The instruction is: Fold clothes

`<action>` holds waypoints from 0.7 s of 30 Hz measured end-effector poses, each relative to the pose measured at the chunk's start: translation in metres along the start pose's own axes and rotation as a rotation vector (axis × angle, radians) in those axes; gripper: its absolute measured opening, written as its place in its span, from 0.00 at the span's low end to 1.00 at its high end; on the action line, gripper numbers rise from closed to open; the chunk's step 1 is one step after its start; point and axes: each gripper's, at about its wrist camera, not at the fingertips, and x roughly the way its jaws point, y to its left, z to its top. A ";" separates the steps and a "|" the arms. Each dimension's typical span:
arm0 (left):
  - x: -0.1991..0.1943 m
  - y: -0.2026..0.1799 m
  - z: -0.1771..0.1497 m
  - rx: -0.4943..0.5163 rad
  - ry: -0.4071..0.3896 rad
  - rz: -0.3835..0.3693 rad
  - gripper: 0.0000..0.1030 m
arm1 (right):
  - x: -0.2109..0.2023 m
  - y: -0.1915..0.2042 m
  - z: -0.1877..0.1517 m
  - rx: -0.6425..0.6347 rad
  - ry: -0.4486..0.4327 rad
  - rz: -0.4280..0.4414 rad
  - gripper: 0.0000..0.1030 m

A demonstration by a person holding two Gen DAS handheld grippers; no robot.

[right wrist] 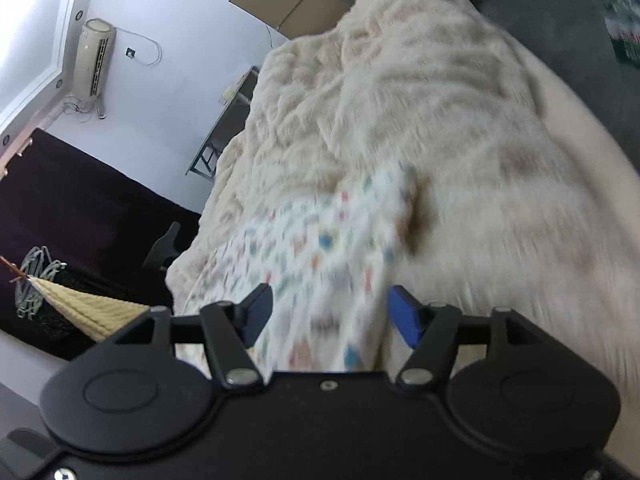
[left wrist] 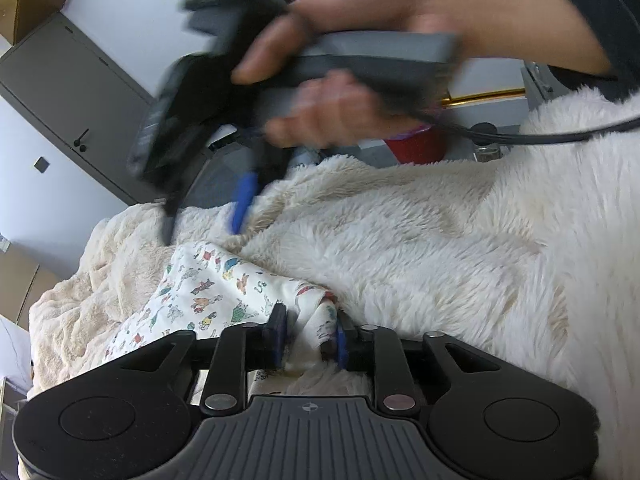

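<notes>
A cream plush blanket [left wrist: 420,248] is covering the bed and filling most of both views. On it a white garment [left wrist: 208,292] printed with small coloured cartoon figures is lying partly spread, one bunched corner reaching back to the left gripper [left wrist: 308,338]. That gripper's blue-padded fingers [left wrist: 277,336] are standing a little apart with the bunched fold of the garment wedged between them; the pads seem to be pressing on the cloth, though the fold is hiding the contact on one side. The right gripper [right wrist: 330,314], held in a person's hand [left wrist: 340,108], is hovering over the garment's far end, blurred. Its fingers [right wrist: 406,314] are standing wide apart, gripping nothing, with the printed cloth below them.
</notes>
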 end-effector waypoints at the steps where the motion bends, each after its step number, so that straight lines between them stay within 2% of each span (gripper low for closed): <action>1: -0.003 0.006 0.001 -0.025 0.000 -0.015 0.35 | -0.003 -0.004 -0.005 0.013 0.005 0.009 0.61; 3: -0.014 0.032 0.002 -0.121 -0.008 -0.066 0.47 | -0.009 -0.017 -0.020 0.057 0.016 0.054 0.60; 5: -0.029 0.059 0.000 -0.194 -0.020 -0.078 0.53 | -0.008 -0.022 -0.026 0.079 0.027 0.089 0.59; 7: -0.041 0.082 -0.005 -0.223 -0.018 -0.031 0.60 | -0.005 -0.025 -0.032 0.099 0.040 0.124 0.59; 9: -0.050 0.103 -0.011 -0.243 -0.007 0.030 0.63 | 0.004 -0.025 -0.034 0.107 0.068 0.147 0.58; 11: -0.053 0.132 -0.026 -0.279 0.027 0.123 0.64 | 0.010 -0.023 -0.037 0.104 0.086 0.149 0.58; 13: -0.052 0.153 -0.039 -0.322 0.057 0.179 0.64 | 0.015 -0.022 -0.039 0.103 0.100 0.148 0.58; 18: -0.046 0.191 -0.071 -0.419 0.128 0.265 0.64 | 0.026 -0.040 -0.046 0.189 0.113 0.227 0.58; 21: -0.040 0.196 -0.078 -0.429 0.156 0.272 0.65 | 0.029 -0.058 -0.046 0.263 0.109 0.269 0.52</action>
